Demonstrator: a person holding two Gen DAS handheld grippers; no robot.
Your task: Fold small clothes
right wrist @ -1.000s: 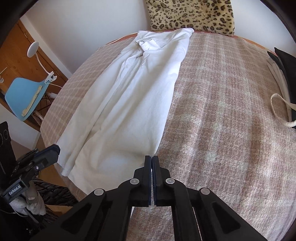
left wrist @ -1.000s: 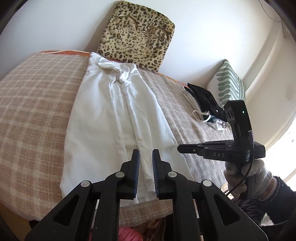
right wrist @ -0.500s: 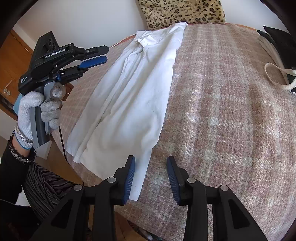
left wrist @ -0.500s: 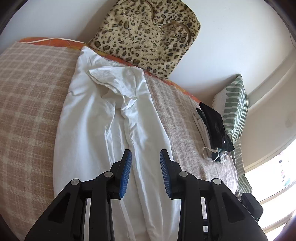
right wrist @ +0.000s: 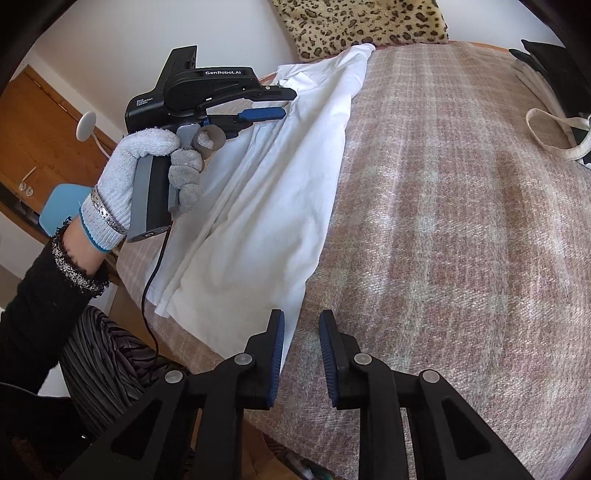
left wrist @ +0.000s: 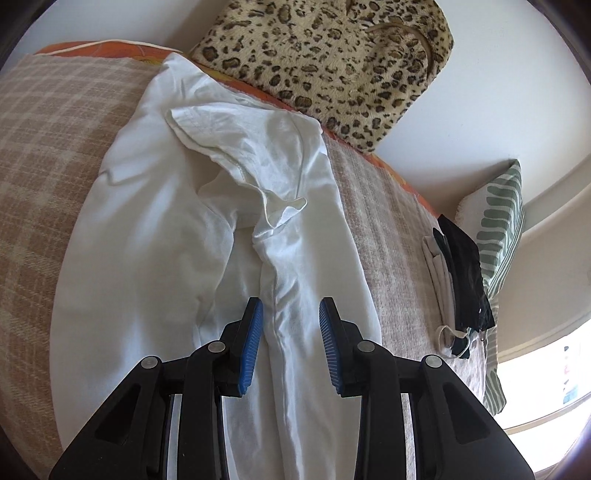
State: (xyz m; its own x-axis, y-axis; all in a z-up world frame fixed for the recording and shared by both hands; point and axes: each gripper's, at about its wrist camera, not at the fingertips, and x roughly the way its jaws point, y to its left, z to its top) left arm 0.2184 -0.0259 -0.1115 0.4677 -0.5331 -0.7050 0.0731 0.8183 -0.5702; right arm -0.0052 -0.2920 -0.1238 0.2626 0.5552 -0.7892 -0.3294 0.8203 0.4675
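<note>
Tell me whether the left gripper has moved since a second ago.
Yes. In the right wrist view the left gripper has come up from the bed's near edge and now hangs over the white garment, nearer the leopard pillow.

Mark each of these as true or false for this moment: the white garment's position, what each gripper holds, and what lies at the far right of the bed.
1. The white garment lies lengthwise on the plaid bedcover. True.
2. The left gripper is clamped on a sleeve. False: its jaws stand apart above the cloth.
3. The right gripper holds the leopard-print cushion. False: it holds nothing; its jaws have just been closing beside the garment's near corner.
4. Dark and light folded items lie near the green striped pillow. True.
</note>
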